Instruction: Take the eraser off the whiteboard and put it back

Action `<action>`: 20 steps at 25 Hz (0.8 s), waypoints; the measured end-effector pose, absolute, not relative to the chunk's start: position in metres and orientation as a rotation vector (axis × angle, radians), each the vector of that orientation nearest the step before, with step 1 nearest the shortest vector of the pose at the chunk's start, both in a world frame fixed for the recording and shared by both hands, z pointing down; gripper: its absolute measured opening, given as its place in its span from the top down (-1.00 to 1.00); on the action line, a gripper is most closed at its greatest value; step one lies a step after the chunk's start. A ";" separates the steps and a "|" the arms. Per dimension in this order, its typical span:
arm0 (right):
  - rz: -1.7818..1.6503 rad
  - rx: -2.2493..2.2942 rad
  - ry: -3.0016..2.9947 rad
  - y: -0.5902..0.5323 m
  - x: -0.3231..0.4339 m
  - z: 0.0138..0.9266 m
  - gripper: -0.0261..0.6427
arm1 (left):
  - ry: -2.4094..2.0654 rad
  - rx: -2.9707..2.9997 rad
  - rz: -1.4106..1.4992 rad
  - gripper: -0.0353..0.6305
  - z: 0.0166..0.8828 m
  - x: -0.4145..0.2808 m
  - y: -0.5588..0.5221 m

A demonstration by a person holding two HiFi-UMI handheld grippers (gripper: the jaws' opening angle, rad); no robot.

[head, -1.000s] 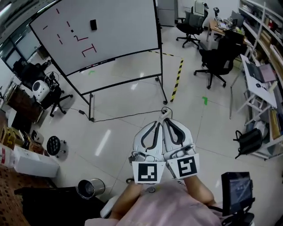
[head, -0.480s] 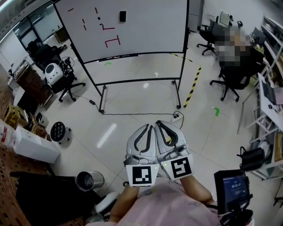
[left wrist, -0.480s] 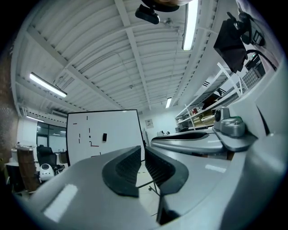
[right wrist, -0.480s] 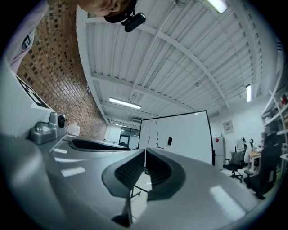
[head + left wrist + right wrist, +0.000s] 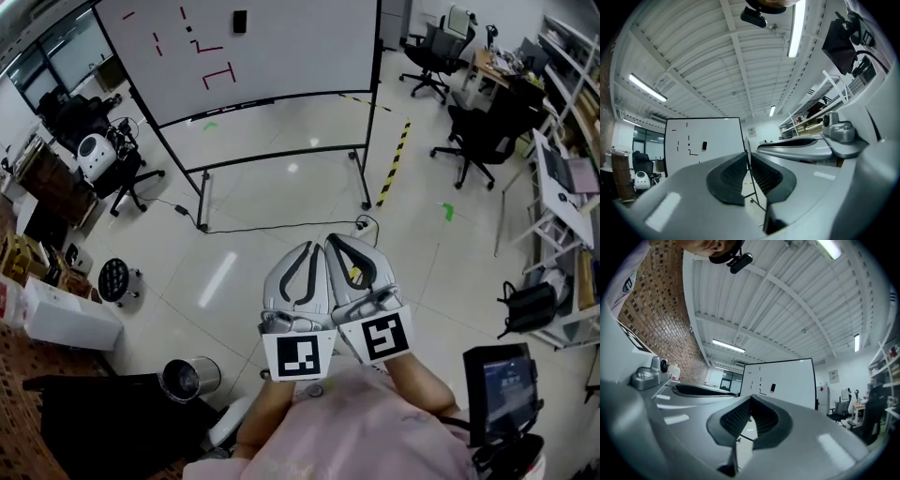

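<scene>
Faced the whiteboard (image 5: 281, 47) from well across the floor, black eraser (image 5: 239, 21) stuck near its top. Held left gripper (image 5: 307, 251) and right gripper (image 5: 339, 246) clenched, empty (right just closed). Needed walking close, then opening wide around the eraser.

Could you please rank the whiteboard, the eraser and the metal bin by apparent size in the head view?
1. whiteboard: by far the largest.
2. bin: much smaller, though it stands far nearer the camera, which flatters it.
3. eraser: smallest, a small dark patch far off on the whiteboard.
</scene>
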State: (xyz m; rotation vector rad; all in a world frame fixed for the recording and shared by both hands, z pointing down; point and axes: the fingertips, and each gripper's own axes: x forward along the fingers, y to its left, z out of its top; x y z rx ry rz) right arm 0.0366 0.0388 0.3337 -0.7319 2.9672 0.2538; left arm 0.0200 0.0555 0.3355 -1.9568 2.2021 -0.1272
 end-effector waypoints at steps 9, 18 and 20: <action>0.276 -0.812 2.934 0.034 0.042 0.331 0.94 | 2.140 -1.994 -0.097 0.87 0.335 0.023 0.048; 0.298 -0.811 2.925 0.034 0.054 0.332 0.94 | 2.134 -2.006 -0.090 0.87 0.337 0.037 0.046; 0.287 -0.811 2.930 0.033 0.053 0.335 0.94 | 2.139 -2.008 -0.086 0.87 0.340 0.036 0.045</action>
